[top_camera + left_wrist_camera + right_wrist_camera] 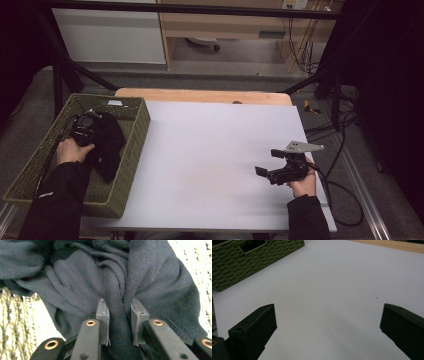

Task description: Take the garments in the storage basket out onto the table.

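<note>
A dark, crumpled cloth (111,145) lies in the green woven basket (137,117) at the table's left. My left gripper (99,139) reaches down into the basket and is shut on a fold of that cloth. In the left gripper view the dark cloth (82,285) is bunched between the pads, with my left gripper (119,306) pinching a ridge of it. My right gripper (269,162) hovers low over the white table sheet (210,150) at the right. It stands open, and in its own view the right gripper (328,307) has only bare sheet between its jaws.
The basket (249,260) stands at the far left of the right gripper view. A wooden table edge (200,95) shows beyond the white sheet. Black frame legs and cables (345,190) run along the floor at the right.
</note>
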